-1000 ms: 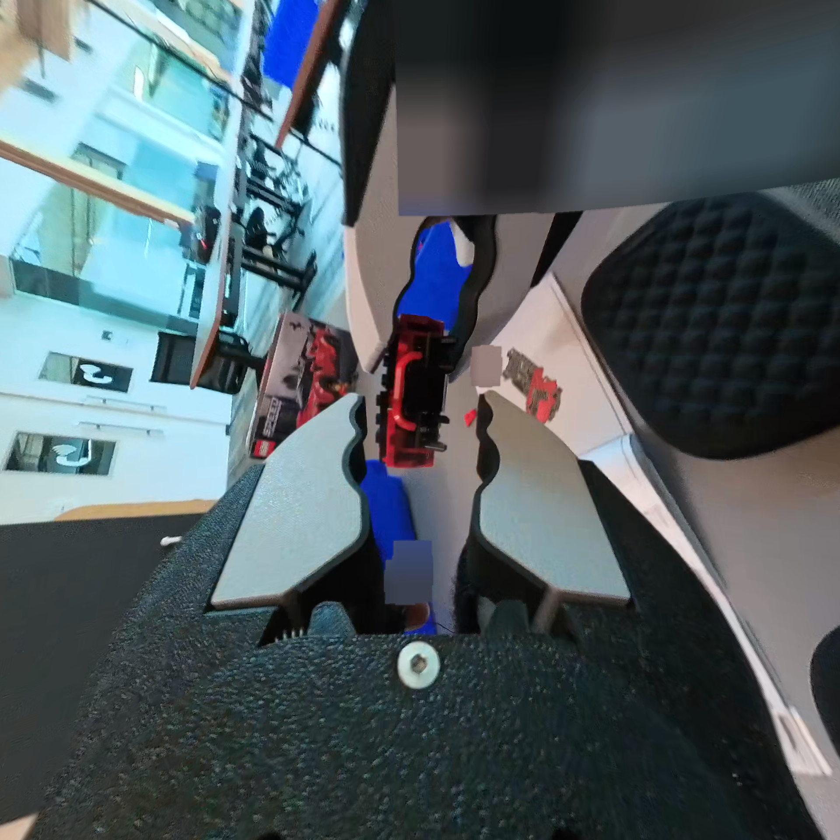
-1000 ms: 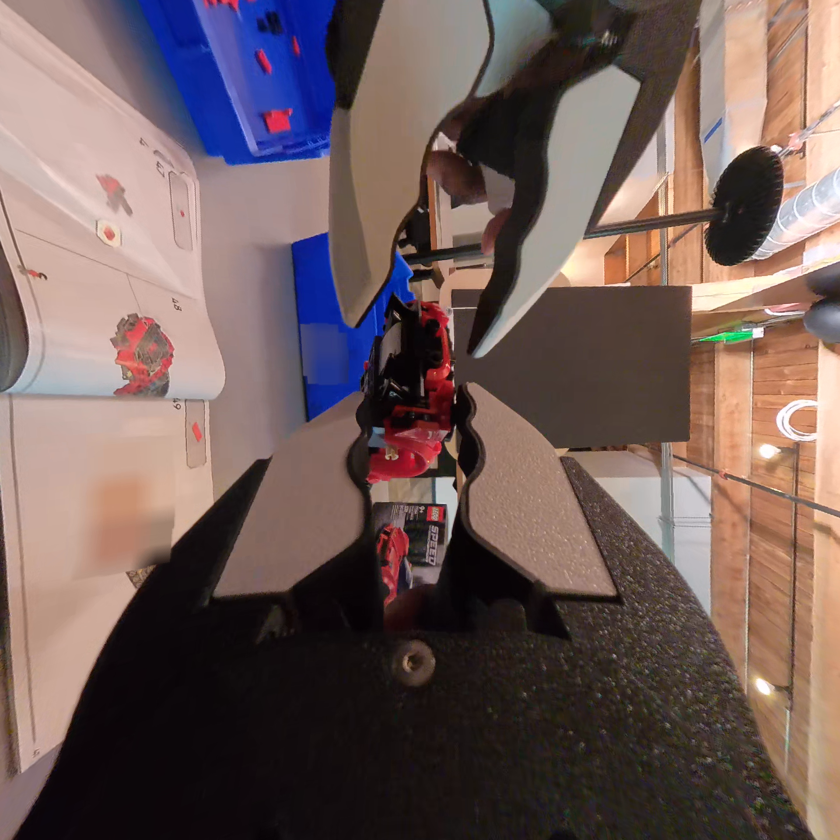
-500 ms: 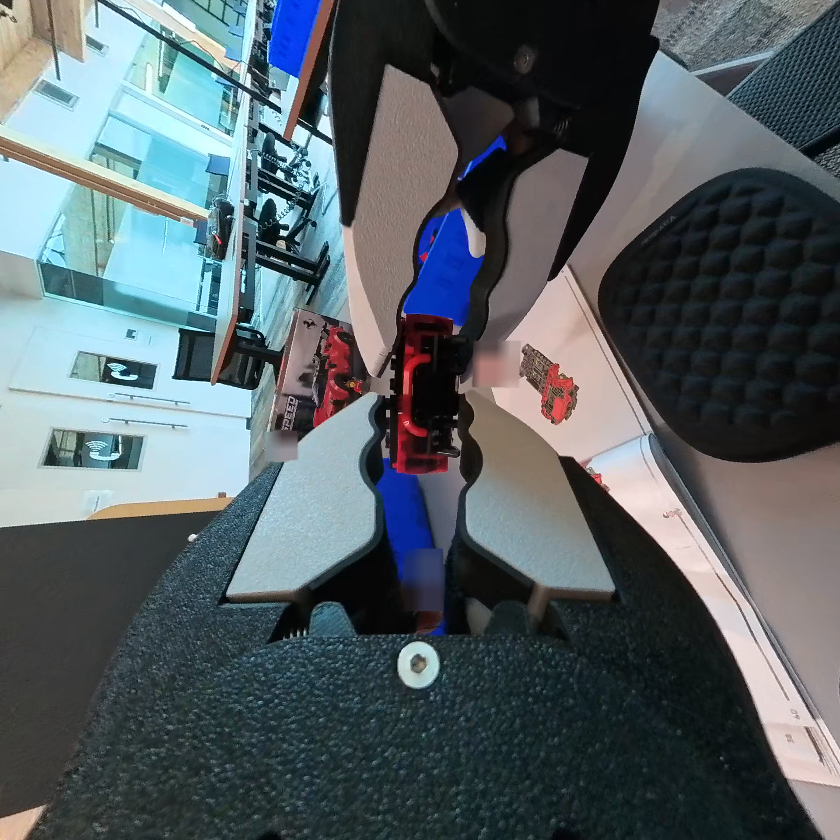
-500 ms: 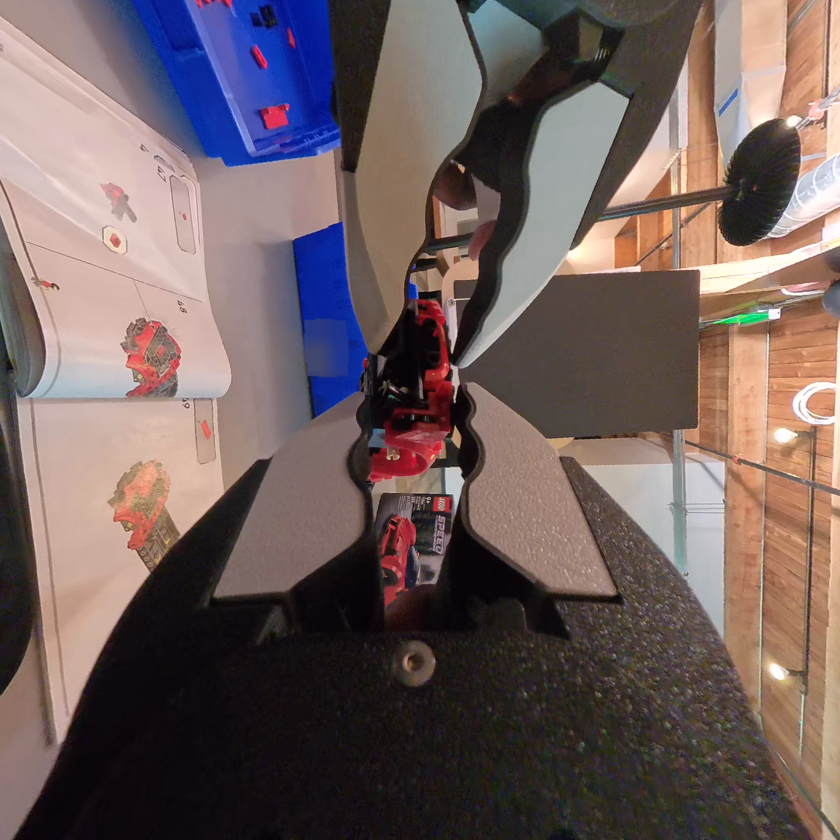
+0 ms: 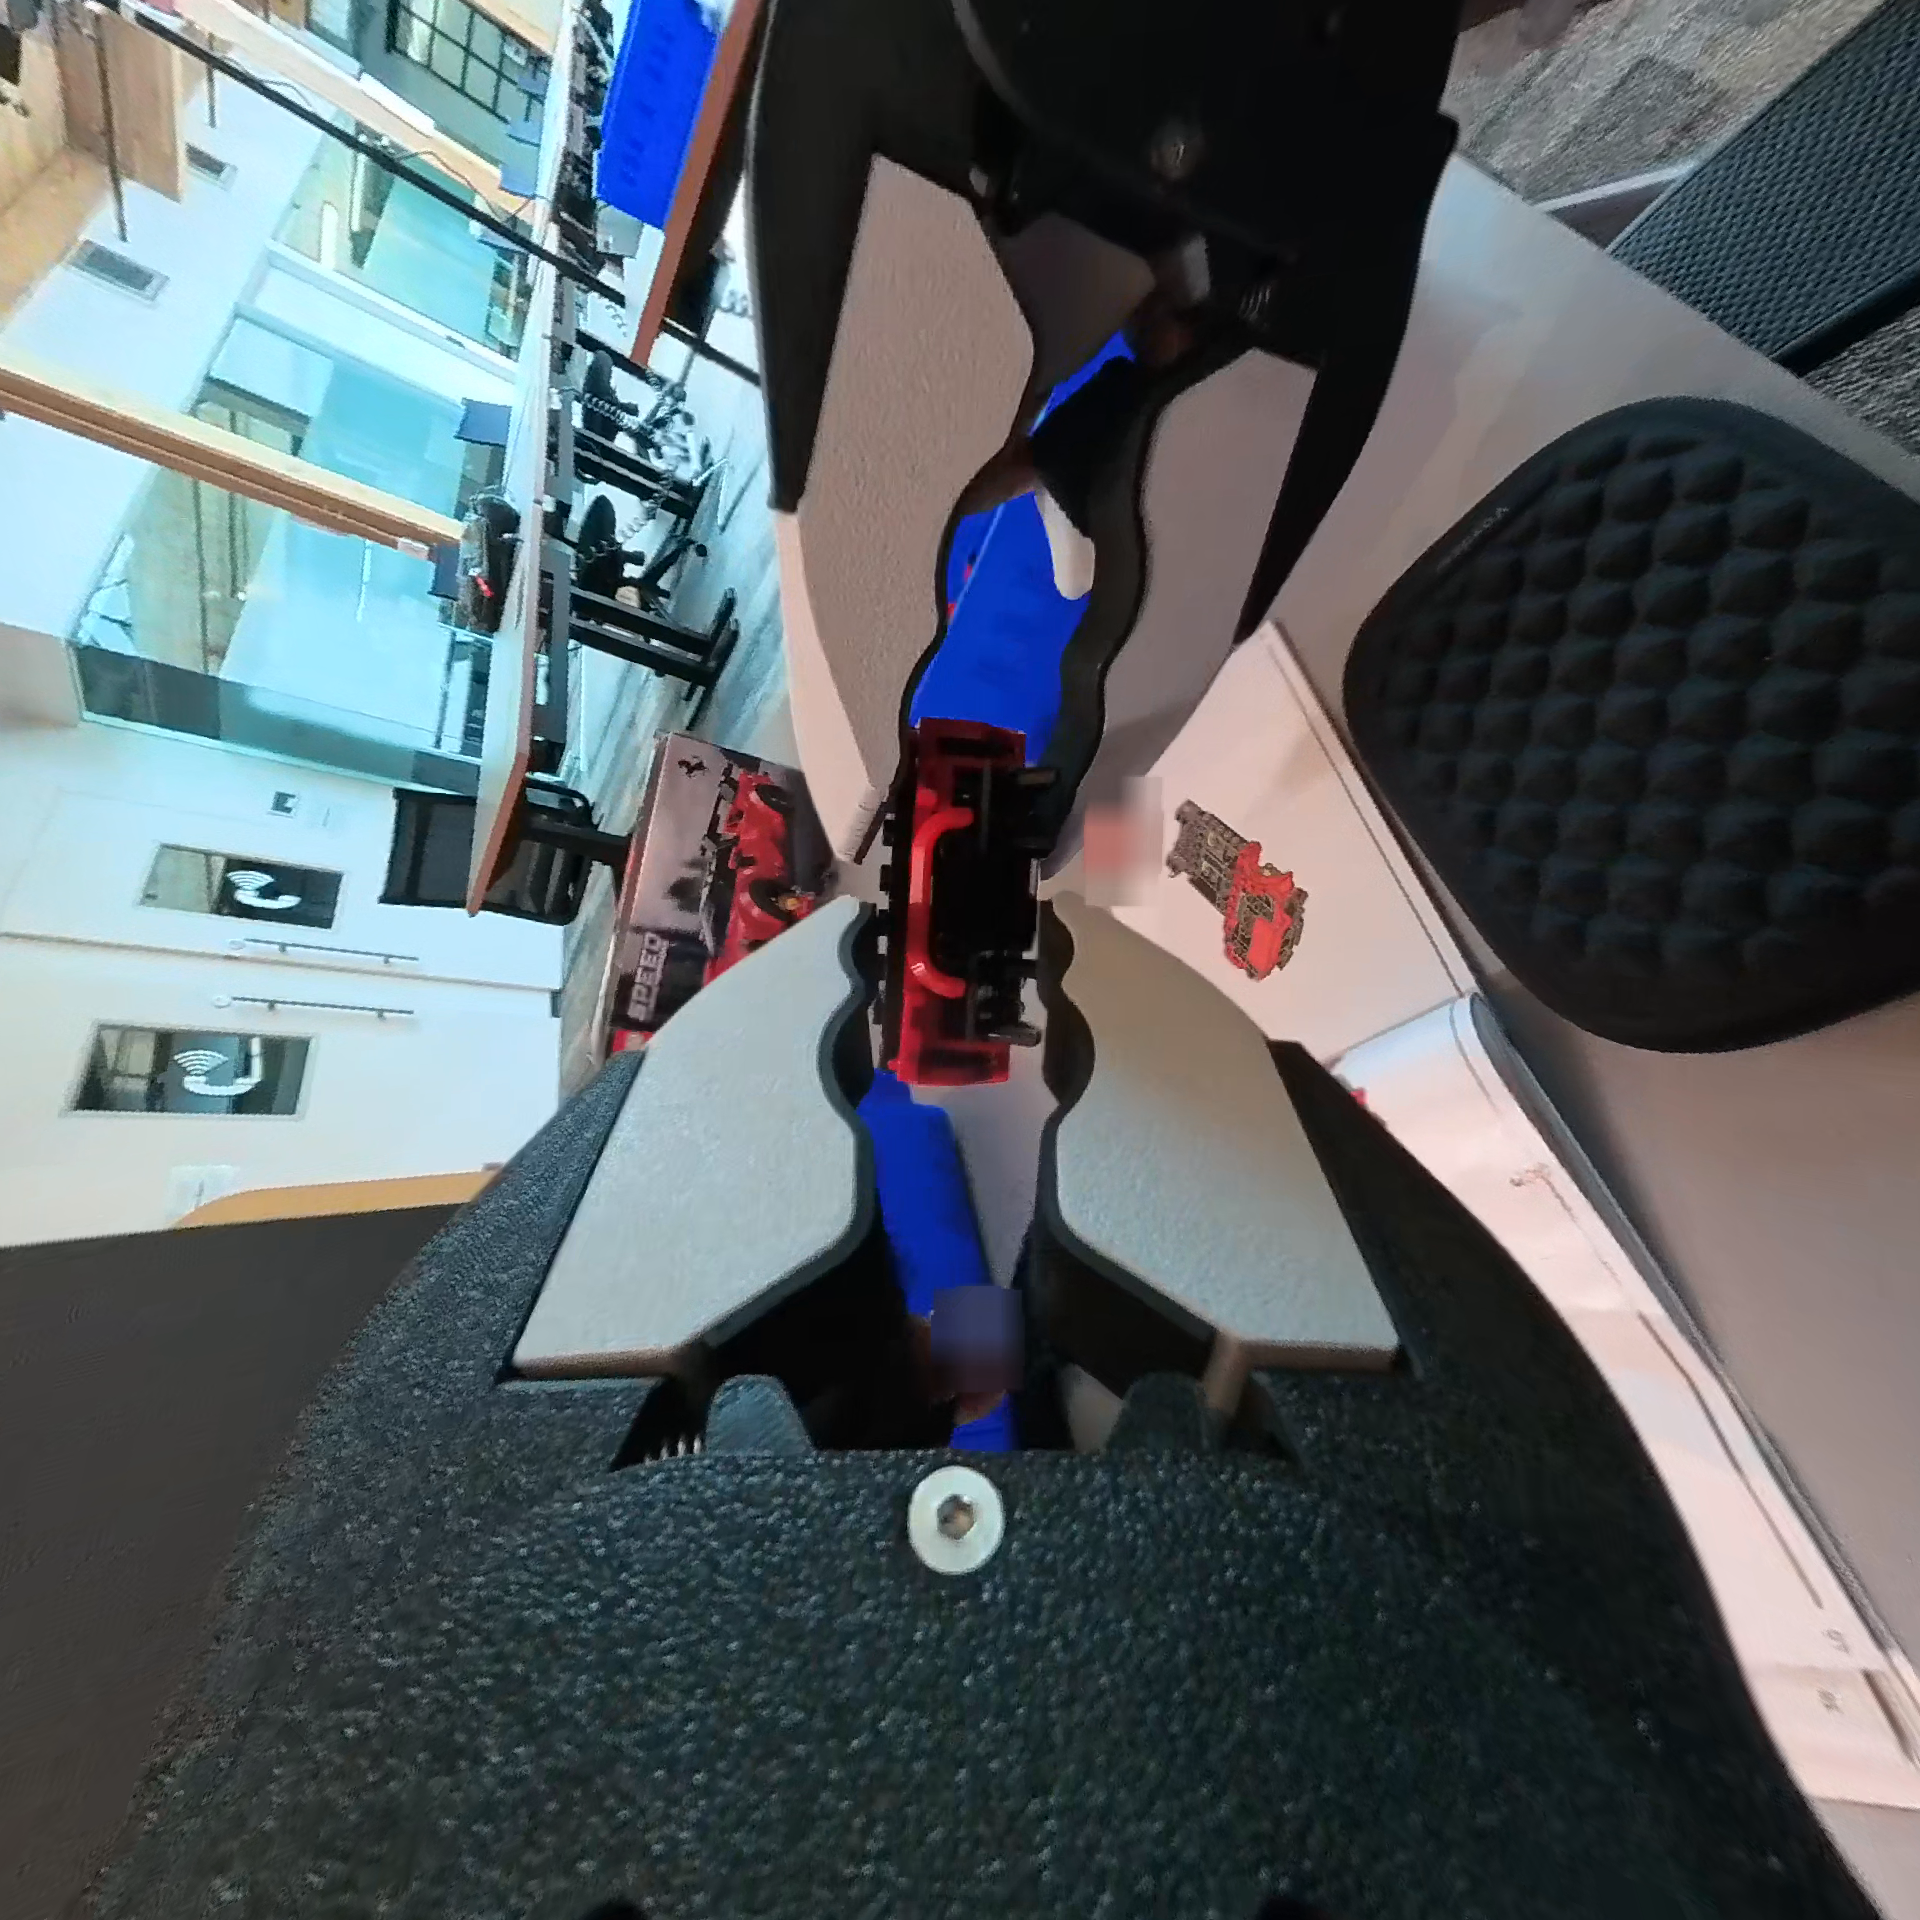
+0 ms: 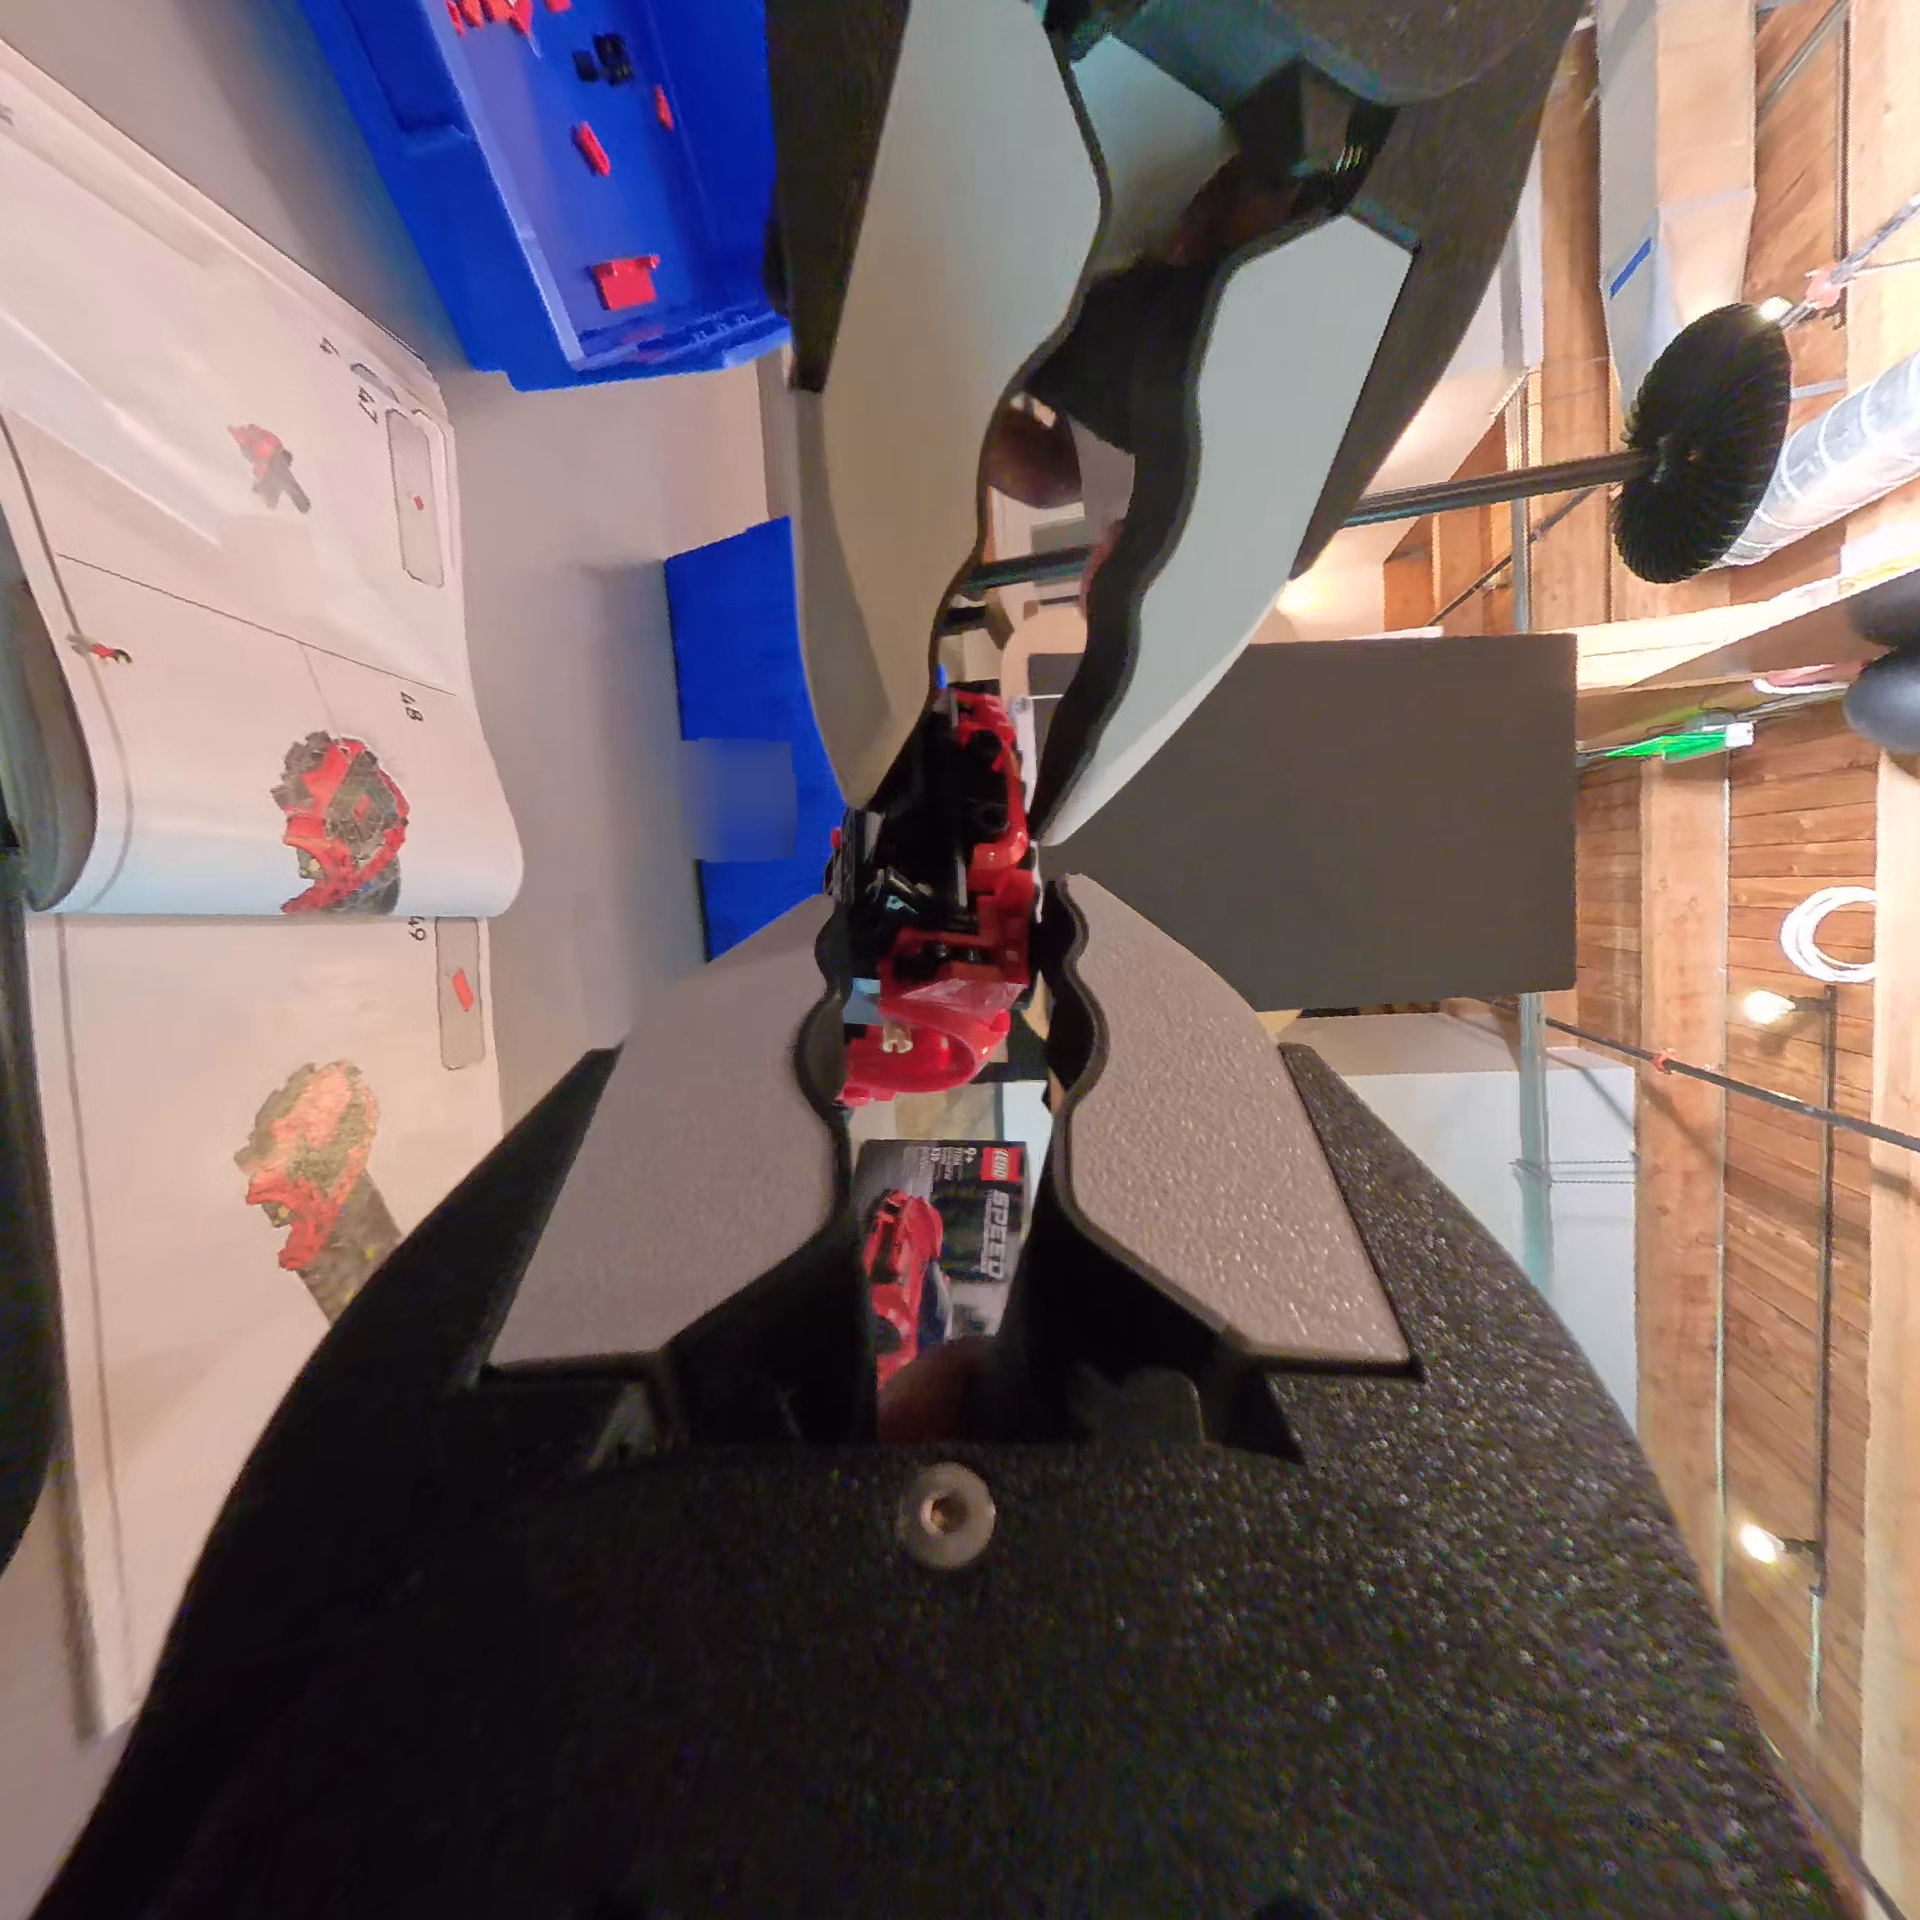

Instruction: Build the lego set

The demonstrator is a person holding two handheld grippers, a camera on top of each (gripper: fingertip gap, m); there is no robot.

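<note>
In the right wrist view, an open booklet [image 6: 260, 748] lies at 9 o'clock on the grey table [image 6: 582, 499]. A blue tray [image 6: 540, 187] with small red pieces sits at 11 o'clock. Wooden walls fill the 3 o'clock side.

The red and black lego car [image 6: 940, 914] is up in the air, in the middle. The right gripper [image 6: 940, 997] pinches one end. The left gripper [image 5: 956, 997] pinches the other. Both claws are narrow, tight on the car. The box [image 5: 717, 883] stands at 10 o'clock in the left wrist view.
</note>
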